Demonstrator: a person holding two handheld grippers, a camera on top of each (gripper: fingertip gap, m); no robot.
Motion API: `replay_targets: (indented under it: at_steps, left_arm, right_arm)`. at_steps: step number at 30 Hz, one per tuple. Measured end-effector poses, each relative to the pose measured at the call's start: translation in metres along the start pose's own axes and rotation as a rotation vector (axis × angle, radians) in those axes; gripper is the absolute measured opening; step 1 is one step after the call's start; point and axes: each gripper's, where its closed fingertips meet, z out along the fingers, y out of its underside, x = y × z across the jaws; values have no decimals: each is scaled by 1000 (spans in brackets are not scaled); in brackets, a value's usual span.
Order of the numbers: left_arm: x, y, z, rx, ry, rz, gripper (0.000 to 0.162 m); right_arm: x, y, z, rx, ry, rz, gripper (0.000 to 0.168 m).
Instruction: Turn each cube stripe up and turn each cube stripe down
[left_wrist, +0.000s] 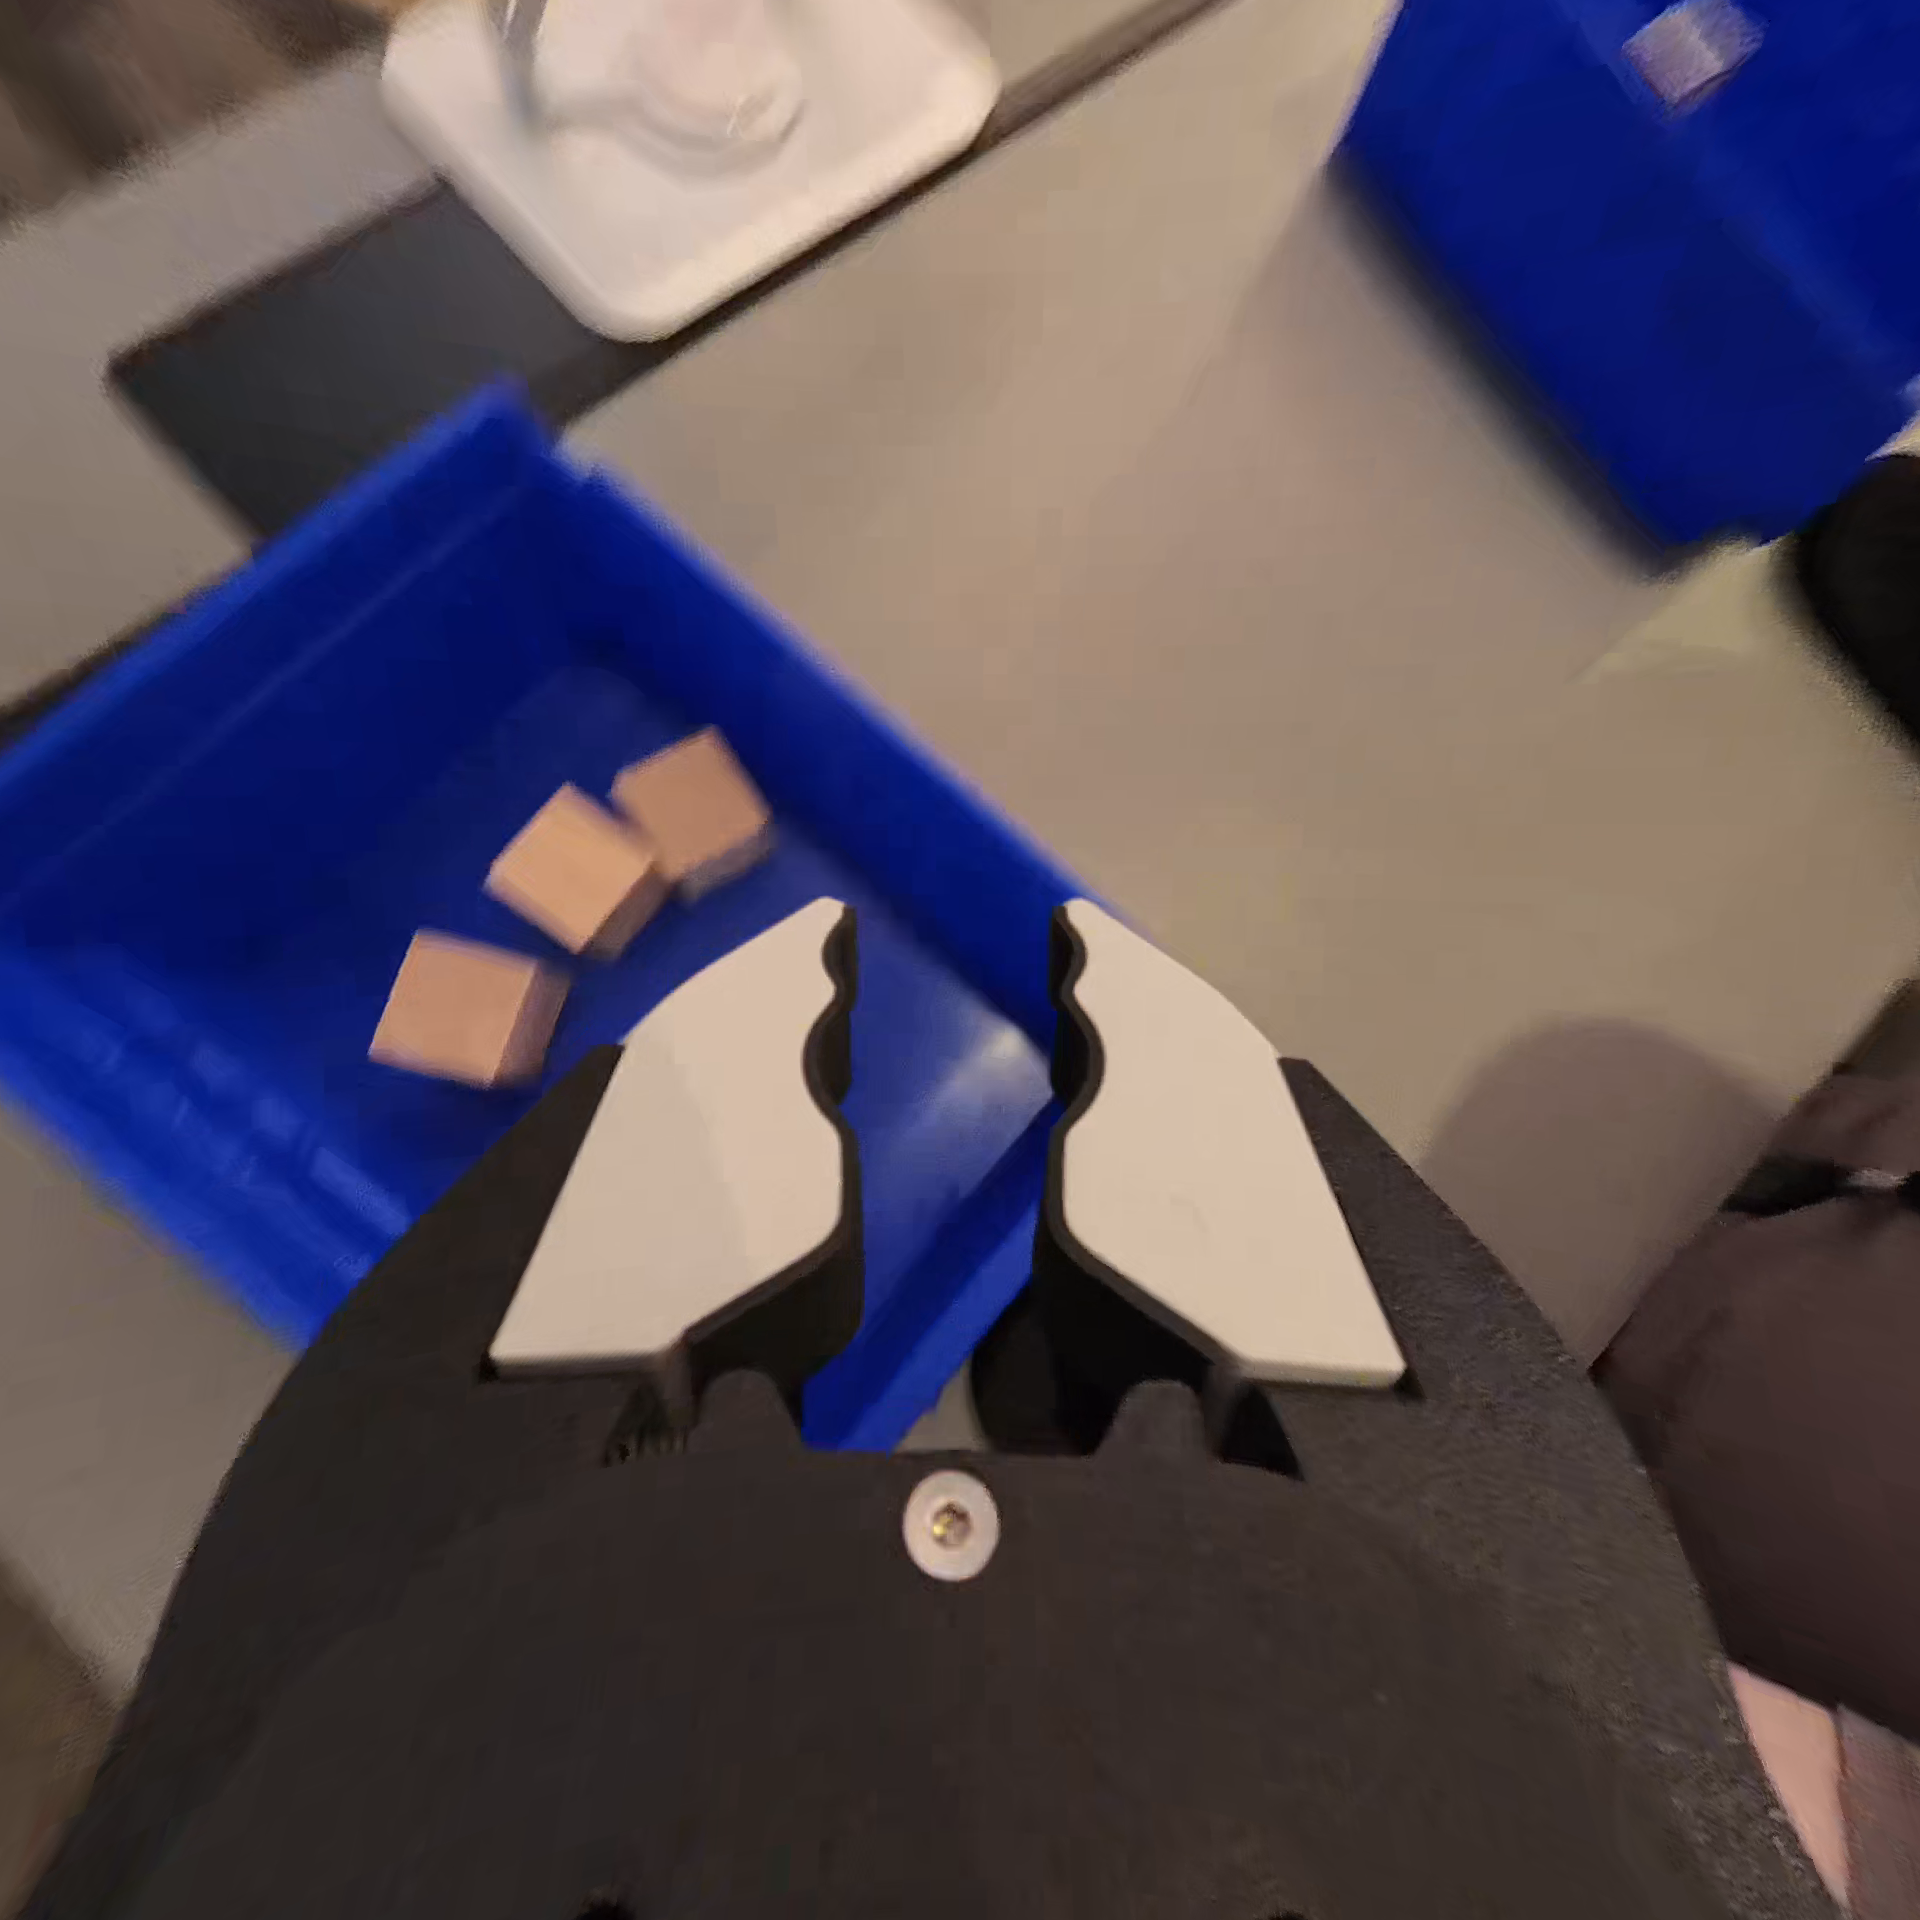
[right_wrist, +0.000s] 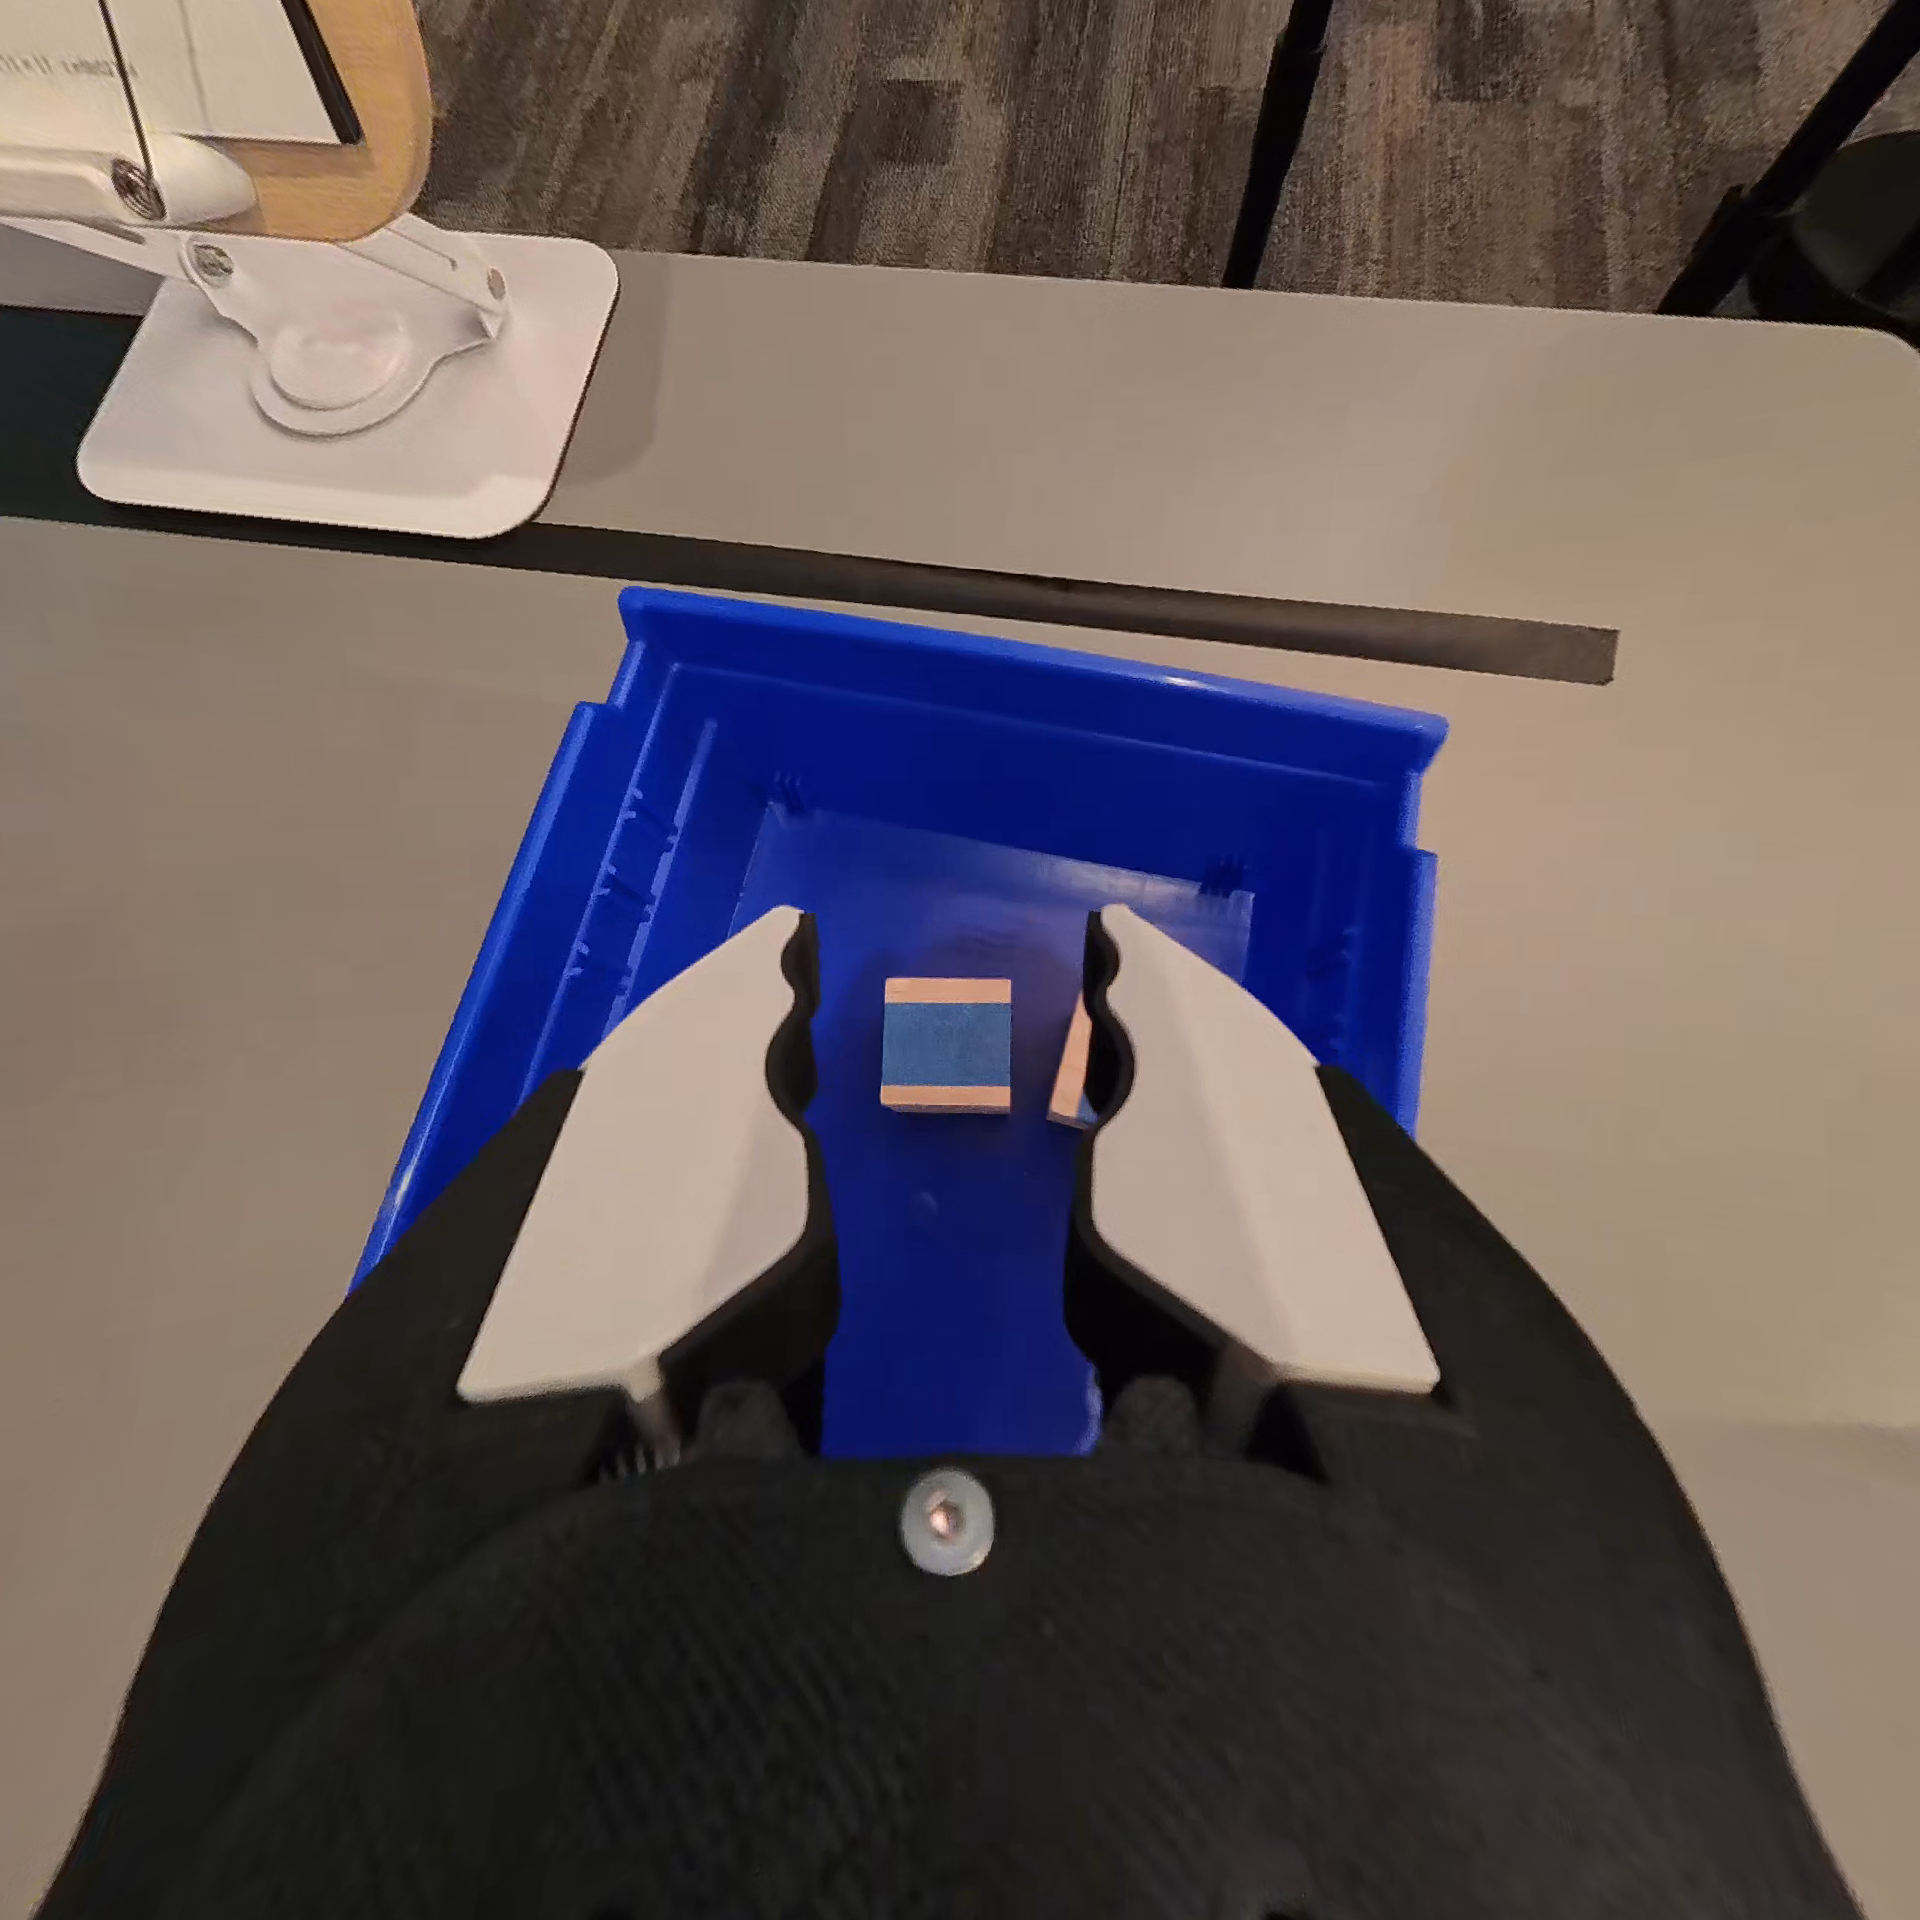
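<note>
The grey table (right_wrist: 1351, 436) fills both views. In the right wrist view a blue bin (right_wrist: 1018, 717) sits at the centre of the frame, with a white stand base (right_wrist: 343, 416) at ten o'clock from it. In the left wrist view (blurred throughout) a second blue bin (left_wrist: 312, 727) lies at nine o'clock, and another blue bin (left_wrist: 1662, 312) shows at one o'clock.

The right gripper (right_wrist: 951, 920) hangs over its bin, jaws apart and empty. The left gripper (left_wrist: 954, 914) hovers at the near corner of its bin, jaws also apart, holding nothing.

Between the right fingers rests a striped cube (right_wrist: 945, 1044), blue stripe up; a second cube (right_wrist: 1070, 1070) stands at three o'clock of it, mostly hidden. Three plain wooden cubes (left_wrist: 571, 883) lie in the left bin, no stripe showing.
</note>
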Motion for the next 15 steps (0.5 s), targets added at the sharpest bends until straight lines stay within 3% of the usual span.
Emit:
replay_targets:
  at_steps: [4, 9, 15]
  left_arm:
    - [-36, 54, 10, -230, -104, -40, 42]
    - [-90, 94, 34, -478, -290, -37, 53]
    - [-99, 122, 55, -622, -254, 64, 58]
  right_arm:
    - [5, 5, 3, -22, -19, 16, 52]
    - [3, 11, 8, -53, -17, -14, 53]
    - [-4, 18, 15, -100, -20, -70, 53]
